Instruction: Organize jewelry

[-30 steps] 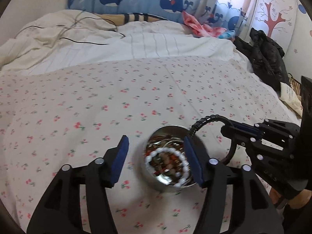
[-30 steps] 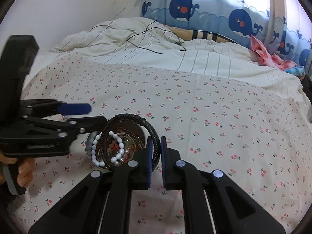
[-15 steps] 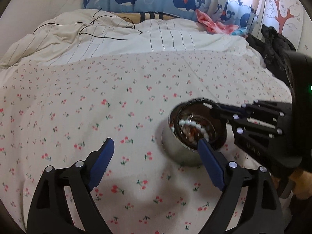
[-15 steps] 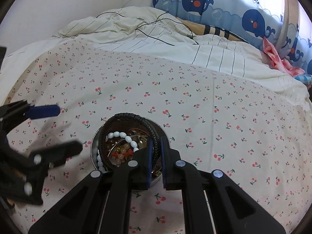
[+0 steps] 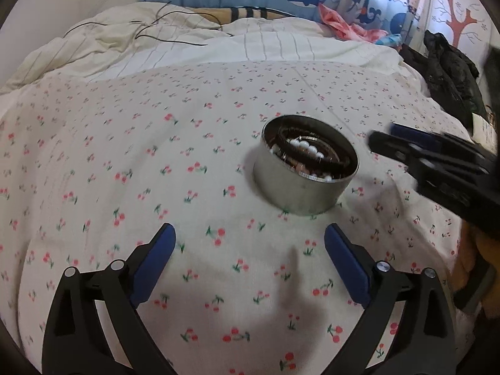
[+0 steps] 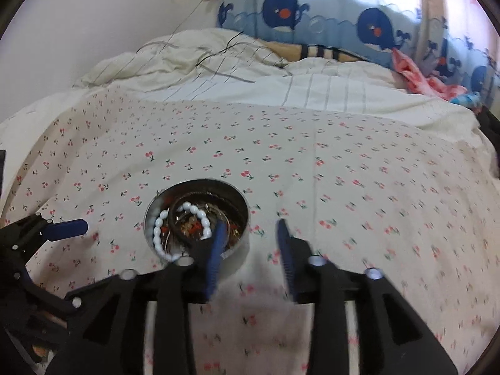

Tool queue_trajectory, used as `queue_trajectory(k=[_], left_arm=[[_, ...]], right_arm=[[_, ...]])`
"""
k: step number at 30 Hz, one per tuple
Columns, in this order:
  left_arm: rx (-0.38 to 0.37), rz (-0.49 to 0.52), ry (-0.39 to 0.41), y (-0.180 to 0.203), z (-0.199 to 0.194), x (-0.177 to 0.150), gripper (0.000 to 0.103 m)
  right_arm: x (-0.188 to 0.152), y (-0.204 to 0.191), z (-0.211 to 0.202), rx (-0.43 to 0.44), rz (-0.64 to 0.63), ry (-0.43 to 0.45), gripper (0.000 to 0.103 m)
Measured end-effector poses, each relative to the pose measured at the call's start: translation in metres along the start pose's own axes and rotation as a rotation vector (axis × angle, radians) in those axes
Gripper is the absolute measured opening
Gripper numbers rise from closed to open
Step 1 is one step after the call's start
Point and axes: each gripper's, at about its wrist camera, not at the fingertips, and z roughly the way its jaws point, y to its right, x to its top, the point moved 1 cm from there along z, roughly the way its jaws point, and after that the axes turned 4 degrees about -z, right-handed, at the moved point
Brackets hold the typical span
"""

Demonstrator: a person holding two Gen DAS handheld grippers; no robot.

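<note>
A round metal tin (image 5: pixel 300 189) stands on the cherry-print bedsheet and also shows in the right wrist view (image 6: pixel 232 251). Inside lie a white bead bracelet (image 6: pixel 162 234), a black braided bracelet (image 5: pixel 312 153) and other beaded pieces. My left gripper (image 5: pixel 249 256) is open and empty, on the near side of the tin. My right gripper (image 6: pixel 250 240) is open and empty just right of the tin, its left finger over the rim. It shows at the right of the left wrist view (image 5: pixel 406 147).
The cherry-print sheet (image 5: pixel 125 156) covers the bed. A rumpled white duvet (image 6: pixel 218 68) with black cables lies behind. Whale-print curtains (image 6: pixel 328 12) hang at the back. Black clothing (image 5: pixel 450 68) and pink fabric (image 5: pixel 347 28) lie at the far right.
My right gripper has opened and let the black braided bracelet drop into the tin. My left gripper has pulled back from the tin and opened wider.
</note>
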Motion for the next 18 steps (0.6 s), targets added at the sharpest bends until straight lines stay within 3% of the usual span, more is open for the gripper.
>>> queue_trajectory(k=[7, 10, 15, 18], left_arm=[[0.039, 0.023, 0.017, 0.01, -0.011, -0.023, 0.095], [0.062, 0.001, 0.018, 0.009, -0.013, -0.032, 0.095], [0.084, -0.021, -0.033, 0.007, -0.003, -0.045, 0.095], [0.093, -0.012, -0.08, 0.007, 0.009, -0.05, 0.095]], right_arm=[[-0.052, 0.012, -0.028, -0.043, 0.116, 0.01, 0.059], [-0.064, 0.014, -0.029, -0.056, 0.145, -0.012, 0.074], [-0.08, -0.002, -0.005, -0.08, 0.065, -0.156, 0.089], [-0.083, -0.008, 0.003, -0.116, 0.034, -0.195, 0.095]])
